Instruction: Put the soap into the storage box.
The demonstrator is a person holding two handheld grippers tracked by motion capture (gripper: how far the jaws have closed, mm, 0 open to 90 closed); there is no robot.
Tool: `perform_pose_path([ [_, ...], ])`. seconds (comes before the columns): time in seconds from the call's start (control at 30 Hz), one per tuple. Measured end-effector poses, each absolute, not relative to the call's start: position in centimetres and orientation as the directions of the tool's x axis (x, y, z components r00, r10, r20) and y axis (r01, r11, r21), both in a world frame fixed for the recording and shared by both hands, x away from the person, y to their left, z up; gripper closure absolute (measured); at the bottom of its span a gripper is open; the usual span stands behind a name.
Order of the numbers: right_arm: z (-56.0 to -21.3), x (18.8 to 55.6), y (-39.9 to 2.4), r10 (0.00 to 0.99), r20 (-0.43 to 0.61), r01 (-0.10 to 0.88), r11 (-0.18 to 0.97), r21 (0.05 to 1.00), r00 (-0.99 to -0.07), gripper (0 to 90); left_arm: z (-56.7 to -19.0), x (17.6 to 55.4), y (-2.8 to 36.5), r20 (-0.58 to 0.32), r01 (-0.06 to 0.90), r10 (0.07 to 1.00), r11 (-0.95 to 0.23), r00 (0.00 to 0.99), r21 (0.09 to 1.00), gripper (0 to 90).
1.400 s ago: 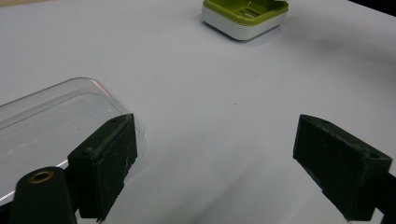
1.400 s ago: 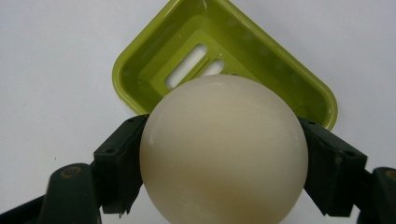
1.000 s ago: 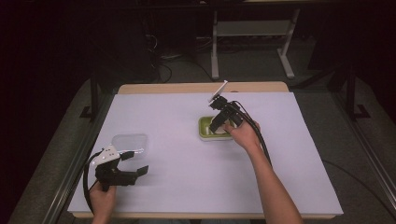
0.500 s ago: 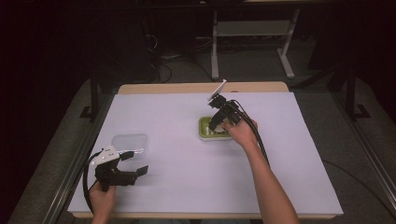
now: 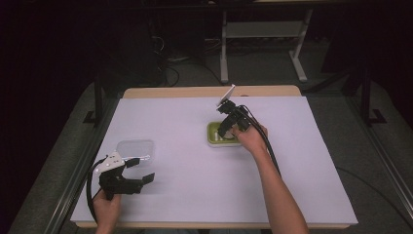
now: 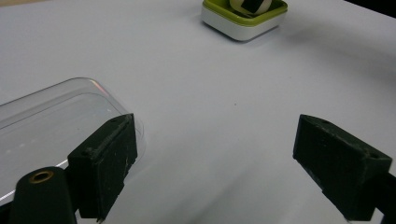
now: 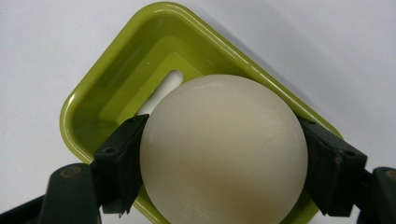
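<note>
Over the table, high view: right gripper dips into the green dish; left gripper sits just beside the clear lid, well apart from the dish.
Left gripper view: jaws spread wide, holding nothing; lid by one jaw, dish far off.
Right gripper view: jaws clamp a smooth, cream ball over the dish; no writing legible.

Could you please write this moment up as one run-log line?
right claw: shut on ball over green dish | left claw: open, empty, beside clear lid
</note>
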State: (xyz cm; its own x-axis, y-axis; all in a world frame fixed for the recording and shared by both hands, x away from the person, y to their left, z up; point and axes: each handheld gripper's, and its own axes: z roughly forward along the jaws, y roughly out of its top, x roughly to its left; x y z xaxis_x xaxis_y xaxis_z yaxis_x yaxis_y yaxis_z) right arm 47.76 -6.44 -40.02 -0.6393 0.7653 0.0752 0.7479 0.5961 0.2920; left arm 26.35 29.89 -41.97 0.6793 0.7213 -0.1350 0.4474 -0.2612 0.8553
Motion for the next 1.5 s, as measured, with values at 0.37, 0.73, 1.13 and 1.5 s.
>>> perform_pose_path([
  [0.37,-40.4,47.8,-6.1,0.768,0.078,0.752,0.595,0.285,-0.636,23.0,-42.0,26.3,29.9,-0.135,0.448,0.721,-0.262,0.679,0.855,12.8],
  [0.73,-40.8,47.9,-5.7,0.767,0.079,0.754,0.597,0.274,-0.636,23.0,-42.0,26.3,29.9,-0.135,0.448,0.721,-0.262,0.679,0.855,12.9],
  [1.13,-40.9,47.9,-5.5,0.767,0.079,0.754,0.598,0.271,-0.637,23.0,-42.0,26.3,29.9,-0.134,0.447,0.721,-0.262,0.679,0.855,12.8],
  [1.5,-41.1,47.9,-5.4,0.769,0.082,0.757,0.595,0.270,-0.634,22.9,-42.0,26.3,29.9,-0.134,0.447,0.721,-0.263,0.680,0.855,12.8],
])
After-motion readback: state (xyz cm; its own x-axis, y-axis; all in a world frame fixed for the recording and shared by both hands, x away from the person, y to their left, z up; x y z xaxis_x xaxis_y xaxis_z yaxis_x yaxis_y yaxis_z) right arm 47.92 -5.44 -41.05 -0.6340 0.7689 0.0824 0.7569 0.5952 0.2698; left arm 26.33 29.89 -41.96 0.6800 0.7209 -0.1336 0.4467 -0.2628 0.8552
